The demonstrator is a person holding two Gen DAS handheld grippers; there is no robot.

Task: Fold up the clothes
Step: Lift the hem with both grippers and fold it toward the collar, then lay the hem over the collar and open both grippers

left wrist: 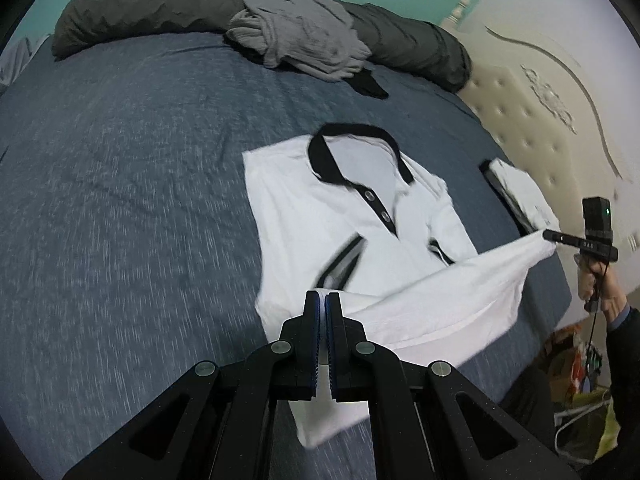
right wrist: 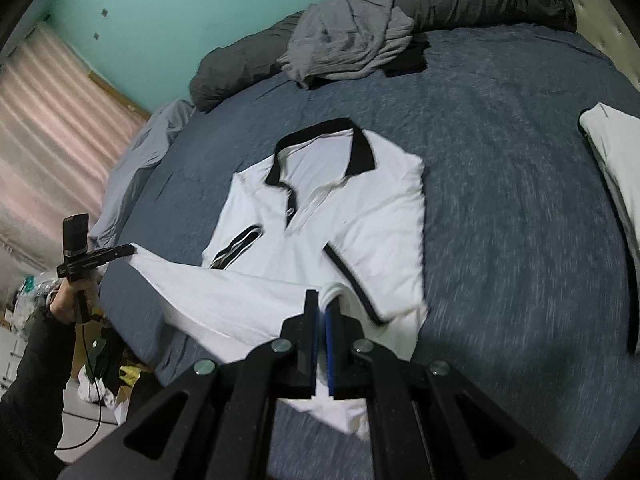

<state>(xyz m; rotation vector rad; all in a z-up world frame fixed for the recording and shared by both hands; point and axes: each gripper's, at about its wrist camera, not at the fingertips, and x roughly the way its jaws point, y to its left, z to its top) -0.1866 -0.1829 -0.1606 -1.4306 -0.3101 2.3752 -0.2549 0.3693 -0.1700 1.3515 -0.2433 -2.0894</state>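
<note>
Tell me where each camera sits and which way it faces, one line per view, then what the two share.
Left wrist: sits on the left gripper, looking down across the bed at the white shirt; the right gripper and its hand show at right.
Right wrist: sits on the right gripper, looking down at the shirt; the left gripper, hand and dark sleeve show at left.
Shared: shirt with its hem pinched at both ends, bed, grey clothes pile, folded white garment.
</note>
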